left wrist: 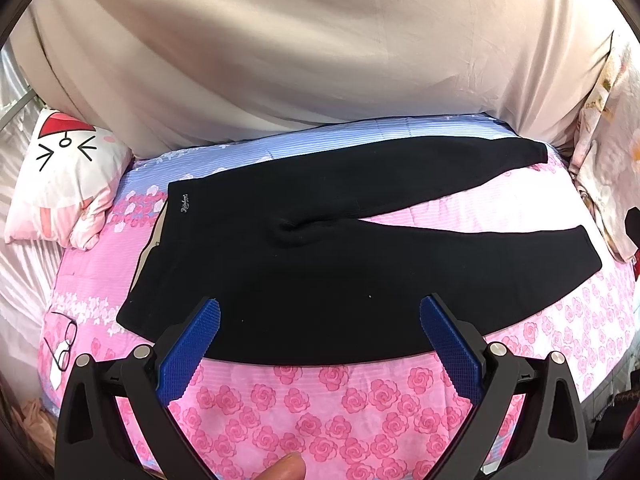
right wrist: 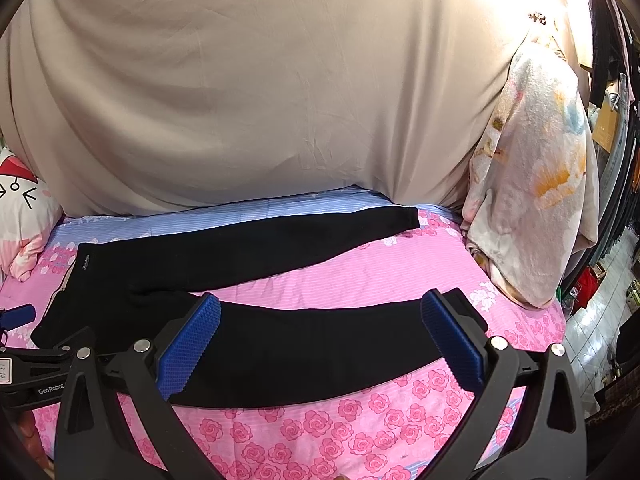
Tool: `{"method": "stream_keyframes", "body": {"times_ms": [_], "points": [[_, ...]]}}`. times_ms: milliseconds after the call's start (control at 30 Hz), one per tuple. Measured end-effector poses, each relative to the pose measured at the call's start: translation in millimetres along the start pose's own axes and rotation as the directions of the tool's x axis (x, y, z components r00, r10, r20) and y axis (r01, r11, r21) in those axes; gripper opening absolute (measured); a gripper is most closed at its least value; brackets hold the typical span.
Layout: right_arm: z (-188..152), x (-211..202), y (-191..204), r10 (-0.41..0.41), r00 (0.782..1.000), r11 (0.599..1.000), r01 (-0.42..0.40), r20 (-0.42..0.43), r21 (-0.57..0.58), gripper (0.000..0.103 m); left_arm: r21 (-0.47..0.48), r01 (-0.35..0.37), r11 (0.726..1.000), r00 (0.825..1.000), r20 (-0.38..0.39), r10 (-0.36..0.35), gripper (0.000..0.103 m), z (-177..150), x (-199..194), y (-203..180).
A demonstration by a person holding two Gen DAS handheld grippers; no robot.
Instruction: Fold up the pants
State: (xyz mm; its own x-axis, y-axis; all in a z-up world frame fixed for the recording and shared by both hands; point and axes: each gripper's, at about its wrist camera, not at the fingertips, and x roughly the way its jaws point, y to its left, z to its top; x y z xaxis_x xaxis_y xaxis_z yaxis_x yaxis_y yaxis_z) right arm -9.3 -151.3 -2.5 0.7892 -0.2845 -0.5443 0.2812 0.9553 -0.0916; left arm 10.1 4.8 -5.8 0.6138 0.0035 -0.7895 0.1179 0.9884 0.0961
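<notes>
Pants (left wrist: pixel 320 264): flat on the bedspread (left wrist: pixel 320 404), waistband left, legs stretching right and splitting apart.
Far leg: near the draped sheet (left wrist: pixel 280 60) behind the bed.
Near leg: closest to both grippers.
Left gripper (left wrist: pixel 320 308): spread wide above the near edge, by the hip.
Right gripper (right wrist: pixel 320 306): spread wide above the near leg.
Pillow (left wrist: pixel 60 184): left of the waistband.
Eyeglasses (left wrist: pixel 66 344): on the bedspread, front left.
Bundled blanket (right wrist: pixel 532 184): right of the leg ends.

Bedroom: rose-print bedspread (left wrist: pixel 320 408), cartoon pillow (left wrist: pixel 68 184)
</notes>
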Motion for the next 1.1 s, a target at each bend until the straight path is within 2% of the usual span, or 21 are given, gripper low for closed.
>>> {"method": "stream_keyframes", "body": {"times_ms": [1100], "points": [[0.9,1.9,-0.1,-0.004,1.0,1.0,0.004,-0.002,0.007,0.098,0.002,0.007,1.0,1.0,-0.015,-0.007,0.098,9.6,4.8,1.2]]}}
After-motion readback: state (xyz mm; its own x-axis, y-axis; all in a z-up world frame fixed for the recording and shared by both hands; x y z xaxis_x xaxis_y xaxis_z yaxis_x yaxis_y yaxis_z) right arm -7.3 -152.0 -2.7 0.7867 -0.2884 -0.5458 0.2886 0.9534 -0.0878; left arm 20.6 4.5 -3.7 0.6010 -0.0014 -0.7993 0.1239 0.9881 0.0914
